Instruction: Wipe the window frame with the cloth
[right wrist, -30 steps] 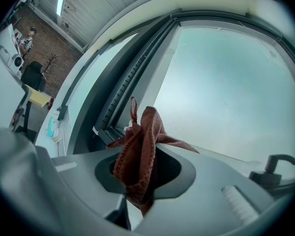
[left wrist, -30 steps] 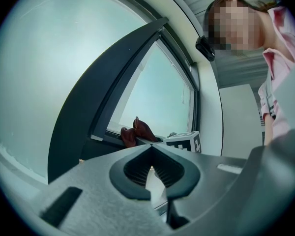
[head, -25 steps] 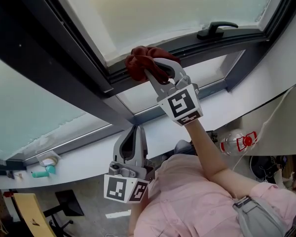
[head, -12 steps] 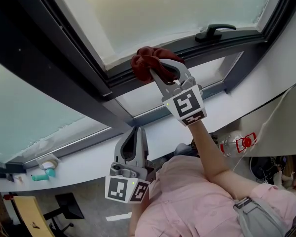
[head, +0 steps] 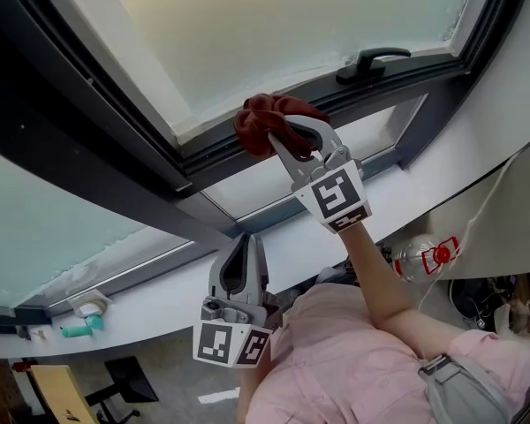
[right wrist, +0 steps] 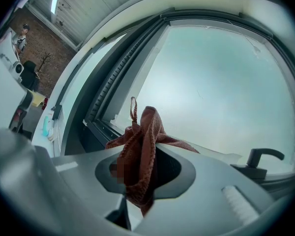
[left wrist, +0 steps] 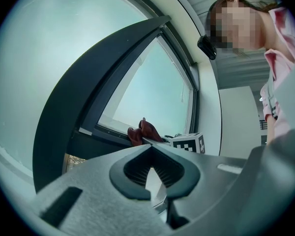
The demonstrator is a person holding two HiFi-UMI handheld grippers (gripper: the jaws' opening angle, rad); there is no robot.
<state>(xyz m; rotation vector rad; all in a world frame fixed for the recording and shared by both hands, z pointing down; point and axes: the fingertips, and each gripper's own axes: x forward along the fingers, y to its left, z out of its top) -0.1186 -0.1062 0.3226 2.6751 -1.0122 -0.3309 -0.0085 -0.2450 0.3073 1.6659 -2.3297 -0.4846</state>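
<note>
My right gripper (head: pixel 287 131) is shut on a dark red cloth (head: pixel 263 124), bunched up and pressed against the dark grey window frame (head: pixel 212 153) below the upper pane. In the right gripper view the cloth (right wrist: pixel 140 149) hangs between the jaws, in front of the frame (right wrist: pixel 103 114). My left gripper (head: pixel 238 256) hangs lower, by the sill, shut with nothing in it. From the left gripper view the closed fingertips (left wrist: pixel 150 149) point toward the frame, and the cloth (left wrist: pixel 142 132) shows far off.
A black window handle (head: pixel 369 62) sits on the frame right of the cloth. The white sill (head: pixel 150 299) carries small teal and white items (head: pixel 79 325) at the left. A plastic bottle (head: pixel 424 256) lies below the sill at the right. A person in a pink shirt (head: pixel 336 360) fills the bottom.
The right gripper and the cloth have slid a little to the right along the frame. The left gripper has stayed in place.
</note>
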